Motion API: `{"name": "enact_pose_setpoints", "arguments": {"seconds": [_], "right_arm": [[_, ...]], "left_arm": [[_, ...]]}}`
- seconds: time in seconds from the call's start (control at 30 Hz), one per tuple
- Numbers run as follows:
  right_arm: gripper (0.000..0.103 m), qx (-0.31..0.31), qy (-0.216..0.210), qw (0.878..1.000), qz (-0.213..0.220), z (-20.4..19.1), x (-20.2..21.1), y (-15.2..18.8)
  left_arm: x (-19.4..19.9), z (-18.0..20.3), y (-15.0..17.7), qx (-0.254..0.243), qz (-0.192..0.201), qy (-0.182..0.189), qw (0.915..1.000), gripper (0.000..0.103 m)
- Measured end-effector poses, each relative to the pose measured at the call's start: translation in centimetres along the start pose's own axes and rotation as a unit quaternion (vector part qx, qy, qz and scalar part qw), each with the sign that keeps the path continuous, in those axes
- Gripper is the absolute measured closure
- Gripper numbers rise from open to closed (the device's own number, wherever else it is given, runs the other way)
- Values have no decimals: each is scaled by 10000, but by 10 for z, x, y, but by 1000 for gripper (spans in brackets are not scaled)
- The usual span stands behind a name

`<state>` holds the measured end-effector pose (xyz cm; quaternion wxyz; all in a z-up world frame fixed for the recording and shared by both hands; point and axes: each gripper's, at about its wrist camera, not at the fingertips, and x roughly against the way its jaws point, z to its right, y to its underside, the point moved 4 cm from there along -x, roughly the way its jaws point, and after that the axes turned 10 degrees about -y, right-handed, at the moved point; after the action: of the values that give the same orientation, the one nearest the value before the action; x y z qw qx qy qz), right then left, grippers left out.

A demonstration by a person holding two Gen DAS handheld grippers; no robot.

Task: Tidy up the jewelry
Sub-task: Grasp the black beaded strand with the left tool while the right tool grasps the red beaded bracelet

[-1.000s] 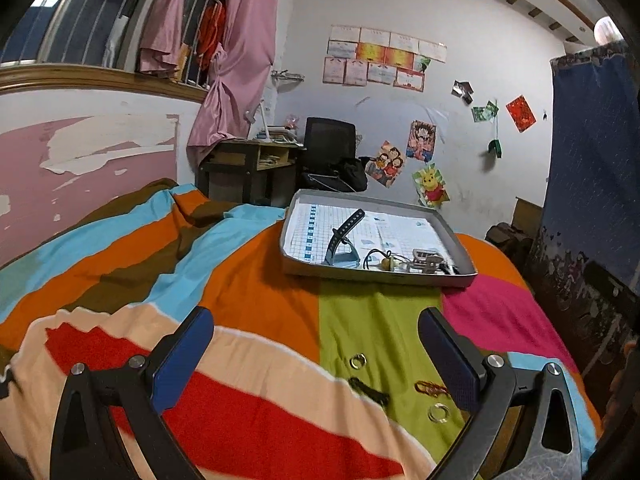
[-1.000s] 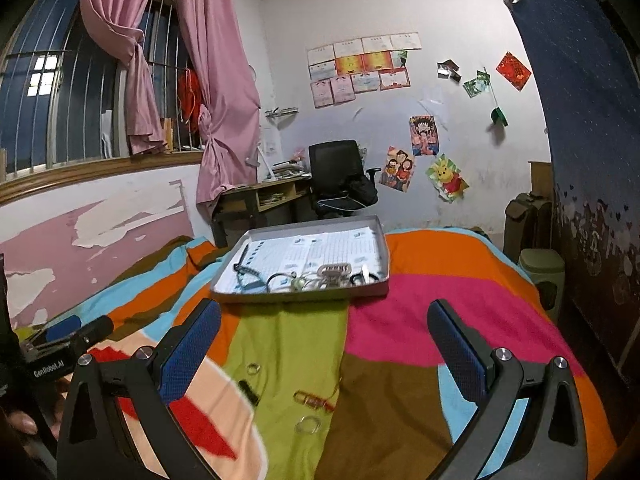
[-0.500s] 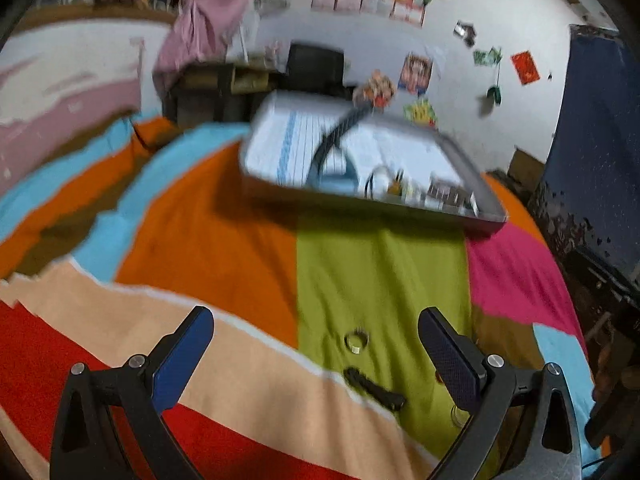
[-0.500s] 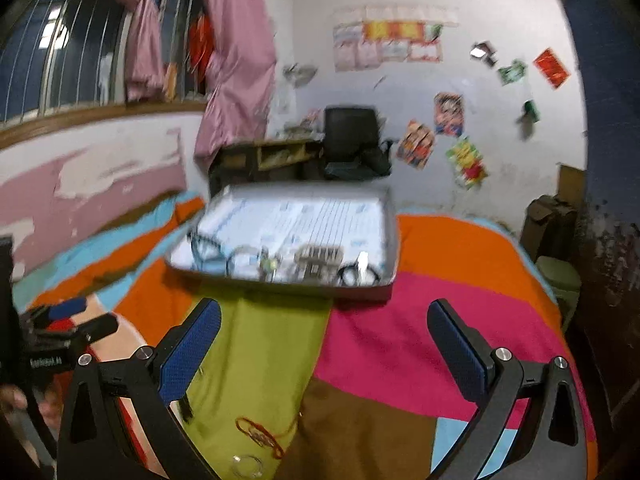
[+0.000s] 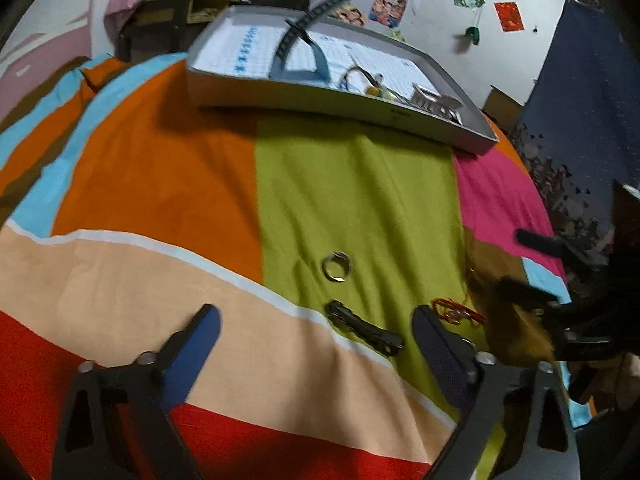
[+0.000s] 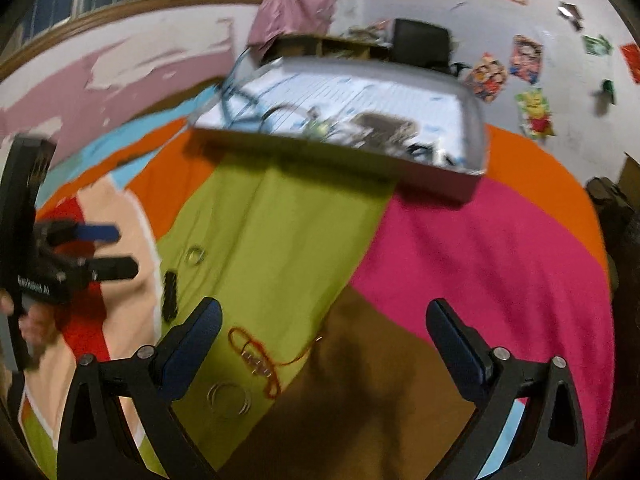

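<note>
The left gripper (image 5: 316, 320) has its jaws wide, just been closing a little, with nothing pressed between them. The flat black hair clip (image 5: 363, 328) lies on the green stripe of the striped bedspread (image 5: 160, 184), just ahead between the blue fingers, its long axis running from near right to far left. The right gripper (image 6: 324, 316), also wide and empty, is nearer the red cord bracelet (image 6: 256, 356).

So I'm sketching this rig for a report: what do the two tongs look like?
Both match: the left tongs and the right tongs have black triangular cut-out frames with silver rivets, each tipped with two flat blue pads. White lettering marks the left tool's black body in the right view.
</note>
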<state>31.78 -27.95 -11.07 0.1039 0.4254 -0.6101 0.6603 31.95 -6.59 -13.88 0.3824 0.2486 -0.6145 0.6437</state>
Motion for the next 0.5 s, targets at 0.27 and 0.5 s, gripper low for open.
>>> {"name": "enact_pose_setpoints", "arguments": {"seconds": [0.27,0.5], "right_arm": [[47,40,-699,9949,-722,-16,-31,19],[61,174,-839,9902,-1103,-28,-48,32]], "left_arm": [[-17,16,4,-18,-423,670,9969,53],[-36,20,9,93,-805,721,9941,56]]}}
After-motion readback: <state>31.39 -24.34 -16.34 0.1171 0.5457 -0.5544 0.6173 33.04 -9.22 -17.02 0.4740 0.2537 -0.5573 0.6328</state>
